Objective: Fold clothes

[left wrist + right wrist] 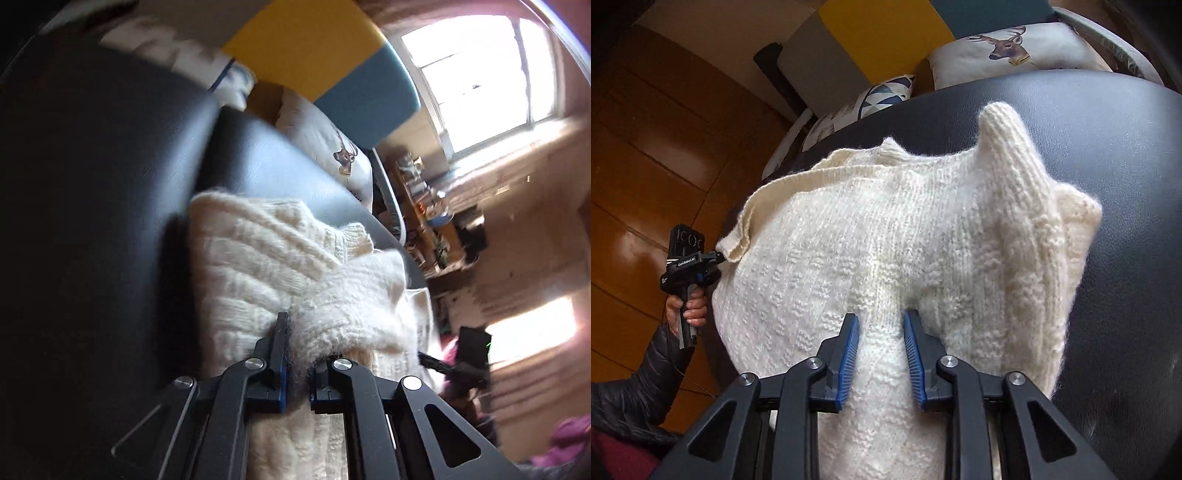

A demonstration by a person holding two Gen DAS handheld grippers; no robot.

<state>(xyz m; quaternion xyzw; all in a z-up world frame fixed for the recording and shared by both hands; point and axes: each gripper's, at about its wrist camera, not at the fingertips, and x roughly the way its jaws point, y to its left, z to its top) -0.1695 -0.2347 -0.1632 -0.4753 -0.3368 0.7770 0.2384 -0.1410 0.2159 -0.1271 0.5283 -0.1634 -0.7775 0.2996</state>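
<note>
A cream knitted sweater [886, 229] lies spread on a black leather seat [1126, 147], one corner standing up in a peak at the far side. My right gripper [881, 347] has its blue pads [849, 350] pressed on a raised ridge of the knit at the near edge. My left gripper [718, 256], held by a hand in a black padded sleeve, pinches the sweater's ribbed left corner. In the left wrist view the left gripper [299, 354] is shut on a fluffy bunch of the sweater [266, 258] above the seat [92, 184].
A deer-print cushion [1008, 48] and a cushion with a triangle pattern [882, 92] sit behind the seat. Wooden floor [646, 166] lies to the left. A bright window [480, 74] and a cluttered shelf [424, 206] show in the left wrist view.
</note>
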